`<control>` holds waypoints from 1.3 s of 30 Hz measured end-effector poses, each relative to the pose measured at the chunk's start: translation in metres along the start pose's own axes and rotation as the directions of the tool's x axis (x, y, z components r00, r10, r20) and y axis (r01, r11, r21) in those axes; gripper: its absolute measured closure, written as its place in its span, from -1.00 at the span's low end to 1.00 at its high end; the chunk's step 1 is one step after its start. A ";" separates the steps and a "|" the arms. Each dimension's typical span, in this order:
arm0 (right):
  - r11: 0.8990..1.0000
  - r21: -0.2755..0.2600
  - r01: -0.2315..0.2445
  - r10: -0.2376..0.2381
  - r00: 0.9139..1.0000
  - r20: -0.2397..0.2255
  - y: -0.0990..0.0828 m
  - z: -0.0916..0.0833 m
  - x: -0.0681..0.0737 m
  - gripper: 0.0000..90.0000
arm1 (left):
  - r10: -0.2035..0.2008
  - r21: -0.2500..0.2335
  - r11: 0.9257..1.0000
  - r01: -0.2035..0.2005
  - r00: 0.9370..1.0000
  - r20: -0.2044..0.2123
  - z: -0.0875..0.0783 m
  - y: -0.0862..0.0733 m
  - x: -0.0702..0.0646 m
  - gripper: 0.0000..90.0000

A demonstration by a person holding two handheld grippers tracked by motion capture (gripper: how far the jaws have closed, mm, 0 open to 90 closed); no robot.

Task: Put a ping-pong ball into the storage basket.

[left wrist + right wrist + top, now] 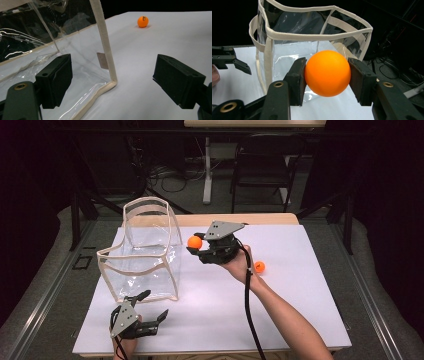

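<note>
Right gripper view: an orange ball (327,73) pinched between the jaws, clear bag (312,45) straight ahead.

The right hand-held gripper (197,248) holds the ball by its sides, just beside the bag's near wall and about level with its cloth-trimmed rim. To do the drop well, I judge the ball should be carried up and over that rim until it sits above the middle of the bag's open mouth, then lowered a little before the jaws part, so it does not bounce off the trim or tip the soft walls. The left hand-held gripper (150,307) stands wide with nothing in it, at the bag's front corner; resting a jaw on that corner would likely steady the bag. A second orange ball (259,266) lies on the bench (300,310), well apart from the bag on its far side from the left hand-held gripper.
</note>
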State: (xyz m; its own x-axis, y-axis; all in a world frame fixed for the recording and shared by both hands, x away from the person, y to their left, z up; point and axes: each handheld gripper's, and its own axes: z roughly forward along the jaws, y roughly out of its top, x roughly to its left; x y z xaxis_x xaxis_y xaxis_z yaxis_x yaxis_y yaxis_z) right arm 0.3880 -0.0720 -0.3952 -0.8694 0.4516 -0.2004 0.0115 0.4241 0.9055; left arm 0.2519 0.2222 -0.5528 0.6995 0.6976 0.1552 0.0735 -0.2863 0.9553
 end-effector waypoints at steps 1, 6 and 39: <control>1.000 0.000 -0.001 0.001 1.000 0.000 0.000 0.000 0.000 0.13 | -0.003 -0.003 1.000 0.003 1.000 -0.001 0.000 0.000 0.000 -0.66; 1.000 -0.001 0.001 -0.001 1.000 0.003 0.001 0.001 -0.001 0.13 | 0.001 0.001 1.000 -0.001 1.000 0.002 0.001 0.000 0.000 -0.66; 1.000 -0.012 0.004 -0.004 1.000 0.014 0.017 0.010 -0.009 0.13 | 0.000 -0.002 1.000 0.000 1.000 0.001 0.001 0.000 -0.001 -0.66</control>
State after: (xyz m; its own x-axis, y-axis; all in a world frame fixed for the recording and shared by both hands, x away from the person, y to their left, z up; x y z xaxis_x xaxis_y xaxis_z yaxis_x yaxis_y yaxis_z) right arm 0.4014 -0.0611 -0.3819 -0.8625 0.4607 -0.2095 0.0017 0.4166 0.9091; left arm 0.2518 0.2213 -0.5527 0.6999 0.6972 0.1550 0.0722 -0.2850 0.9558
